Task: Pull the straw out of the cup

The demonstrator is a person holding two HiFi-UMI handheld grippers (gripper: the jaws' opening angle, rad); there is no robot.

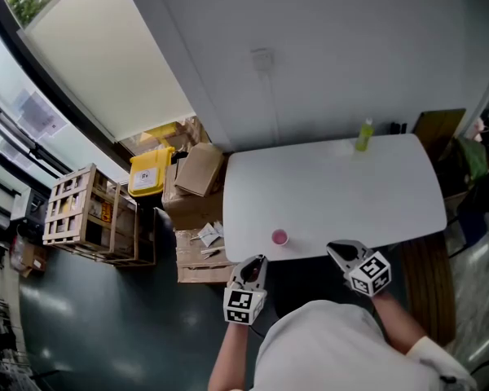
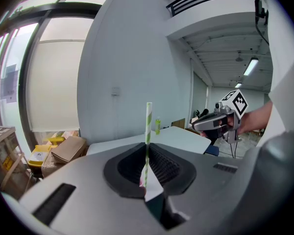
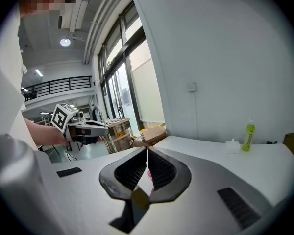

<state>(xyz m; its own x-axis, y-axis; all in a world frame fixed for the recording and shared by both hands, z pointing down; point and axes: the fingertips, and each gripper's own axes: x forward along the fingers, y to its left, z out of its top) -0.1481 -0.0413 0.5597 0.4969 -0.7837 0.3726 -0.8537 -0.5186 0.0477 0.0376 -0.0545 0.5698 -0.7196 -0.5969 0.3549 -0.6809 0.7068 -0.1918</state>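
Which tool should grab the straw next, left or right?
Left, likely: the left tool sits nearer the cup, and the straw stands centred on its jaw line; the right tool is farther off.

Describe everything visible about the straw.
The straw is a thin, paper-looking tube with green and white stripes. It stands nearly vertical, and its lower end seems to sit in the small pink cup near the white table's front edge. It is straight ahead of the left hand-held gripper, whose near-closed jaws do not appear to touch it.
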